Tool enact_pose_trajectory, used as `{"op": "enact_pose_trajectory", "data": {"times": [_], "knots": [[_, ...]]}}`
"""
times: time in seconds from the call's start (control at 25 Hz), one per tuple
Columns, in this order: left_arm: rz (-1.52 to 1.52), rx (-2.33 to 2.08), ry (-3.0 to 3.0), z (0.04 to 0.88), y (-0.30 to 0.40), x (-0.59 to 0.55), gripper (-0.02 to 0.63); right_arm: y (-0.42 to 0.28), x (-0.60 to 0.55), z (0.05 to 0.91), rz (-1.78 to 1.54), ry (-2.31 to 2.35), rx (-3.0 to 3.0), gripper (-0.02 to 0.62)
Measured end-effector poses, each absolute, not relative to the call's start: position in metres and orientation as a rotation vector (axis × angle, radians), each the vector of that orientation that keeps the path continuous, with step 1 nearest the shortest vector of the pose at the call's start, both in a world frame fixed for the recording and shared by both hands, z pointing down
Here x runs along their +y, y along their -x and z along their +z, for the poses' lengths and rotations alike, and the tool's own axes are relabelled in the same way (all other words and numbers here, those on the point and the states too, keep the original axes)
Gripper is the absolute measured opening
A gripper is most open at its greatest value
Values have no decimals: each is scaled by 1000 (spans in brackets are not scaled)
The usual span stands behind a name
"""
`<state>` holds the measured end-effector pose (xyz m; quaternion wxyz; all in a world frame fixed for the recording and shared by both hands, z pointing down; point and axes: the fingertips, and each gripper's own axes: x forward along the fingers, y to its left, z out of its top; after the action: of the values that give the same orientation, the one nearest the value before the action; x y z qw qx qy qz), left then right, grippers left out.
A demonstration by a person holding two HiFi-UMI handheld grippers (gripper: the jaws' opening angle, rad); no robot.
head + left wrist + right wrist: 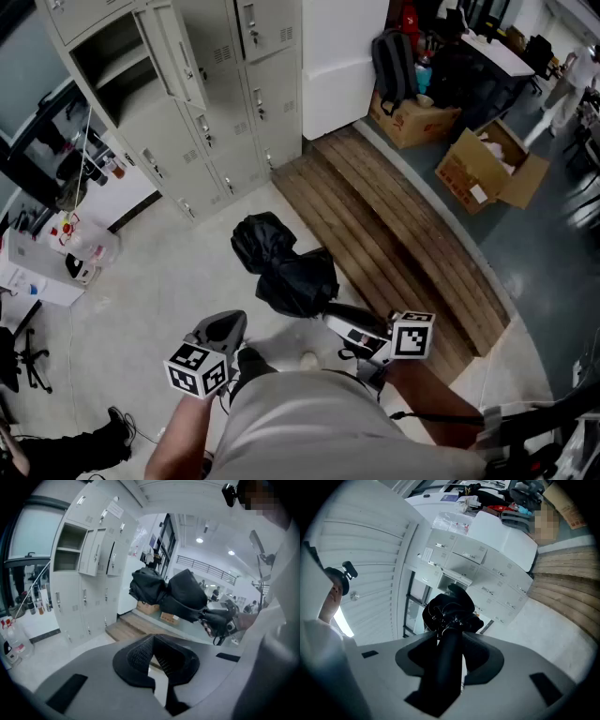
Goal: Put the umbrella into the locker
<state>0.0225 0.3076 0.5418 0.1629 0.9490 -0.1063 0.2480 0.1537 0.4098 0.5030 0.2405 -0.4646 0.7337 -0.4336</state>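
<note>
The black folded umbrella (281,267) hangs over the pale floor in front of me. Its handle is clamped in my right gripper (354,328). In the right gripper view the handle (447,667) runs straight between the jaws, and the bundled canopy (450,611) sticks out beyond them. My left gripper (228,330) hovers to the left of the umbrella with its jaws shut and nothing in them. Its own view shows the pads (140,656) closed together and the umbrella (180,597) ahead. The grey lockers (216,112) stand at the upper left, one upper compartment (108,61) open with its door swung out.
A wooden platform (394,244) runs diagonally to the right of the lockers. Beyond it are cardboard boxes (487,169) and a dark backpack (394,61). A low white table with bottles (56,253) stands at the left. A person's shoe (117,427) is at the lower left.
</note>
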Motion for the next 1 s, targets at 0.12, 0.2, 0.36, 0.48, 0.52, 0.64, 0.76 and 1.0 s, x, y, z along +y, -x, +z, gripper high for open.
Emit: {"op": "enact_pose_trajectory", "data": {"times": [0.12, 0.2, 0.36, 0.48, 0.52, 0.64, 0.76, 1.0], "knots": [[726, -289, -2751, 531, -22, 309, 9, -152, 406, 505, -1177, 1291, 2000, 158], [733, -272, -2768, 526, -21, 309, 9, -150, 401, 504, -1168, 1310, 2001, 158], [709, -223, -2783, 519, -26, 313, 9, -151, 394, 503, -1142, 1347, 2010, 156], [699, -193, -2794, 522, -31, 323, 9, -150, 400, 511, -1141, 1367, 2000, 156], [696, -184, -2791, 522, -32, 325, 9, -149, 400, 511, -1144, 1371, 1996, 157], [694, -170, -2774, 512, -32, 318, 9, -146, 389, 504, -1169, 1377, 1980, 158], [694, -187, -2769, 505, -34, 311, 9, -150, 380, 511, -1167, 1437, 2035, 156], [672, -260, -2747, 492, -26, 289, 9, -135, 349, 500, -1167, 1509, 2150, 155]]}}
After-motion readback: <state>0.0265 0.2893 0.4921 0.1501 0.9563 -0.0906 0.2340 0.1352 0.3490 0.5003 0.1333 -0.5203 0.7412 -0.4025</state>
